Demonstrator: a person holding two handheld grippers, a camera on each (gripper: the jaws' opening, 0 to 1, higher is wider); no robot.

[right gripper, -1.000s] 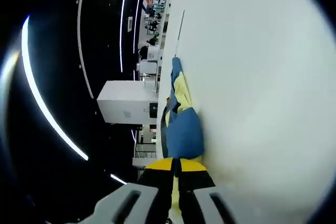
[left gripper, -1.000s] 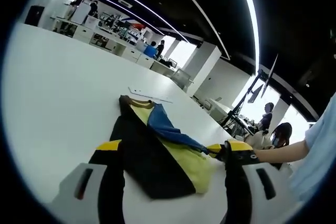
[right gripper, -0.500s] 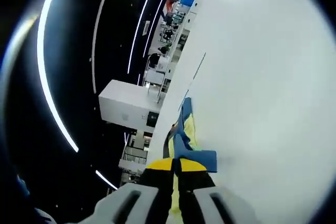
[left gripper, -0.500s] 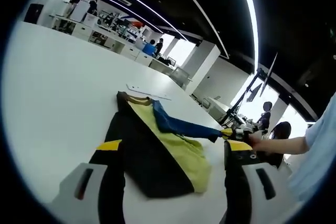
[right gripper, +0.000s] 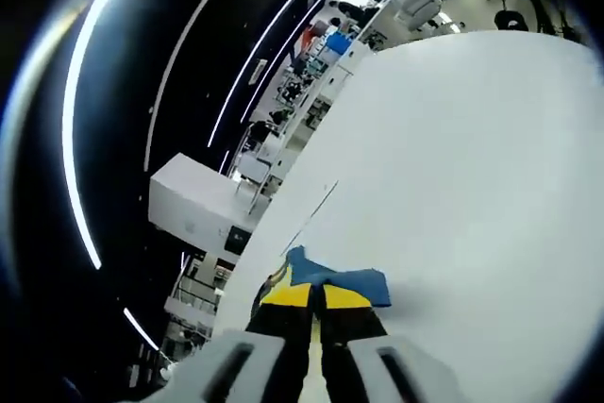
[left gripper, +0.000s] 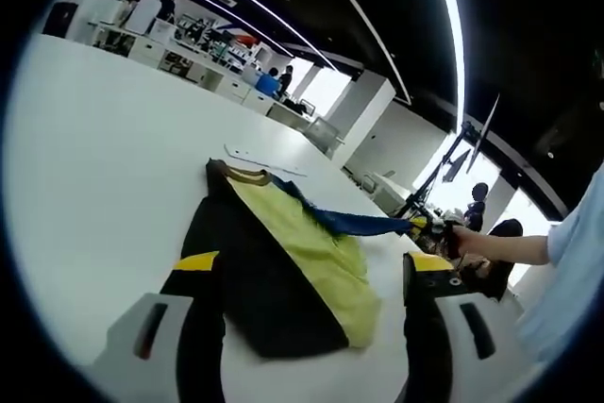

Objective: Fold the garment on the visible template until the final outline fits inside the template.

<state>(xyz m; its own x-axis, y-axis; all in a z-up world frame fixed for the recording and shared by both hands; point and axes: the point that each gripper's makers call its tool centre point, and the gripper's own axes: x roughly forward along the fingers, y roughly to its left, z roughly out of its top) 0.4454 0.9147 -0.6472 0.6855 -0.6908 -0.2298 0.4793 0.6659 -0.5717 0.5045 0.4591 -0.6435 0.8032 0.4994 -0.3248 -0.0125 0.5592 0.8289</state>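
The right tool (right gripper: 316, 313) is clenched on the blue sleeve (right gripper: 335, 282) of a black, yellow-green and blue fabric garment (left gripper: 274, 266). Over the last second it has drawn that sleeve away from the garment's body, so the sleeve now stretches as a taut blue band (left gripper: 349, 224) out to the right tool (left gripper: 429, 228), seen in the left gripper view beside the person's hand (left gripper: 472, 241). This looks like the opening of a sleeve fold, so the task is probably at an early stage. The left tool (left gripper: 307, 327) hangs released, its jaws wide apart, just short of the garment's near black edge. The garment lies flat on a broad white surface (left gripper: 104, 158), collar pointing away. A thin white strip with a dark line (left gripper: 264, 163), possibly the template edge, lies just past the collar. Bare surface spreads on every side of the garment, with the far edge well apart from it, leaving ample room to carry the sleeve across.
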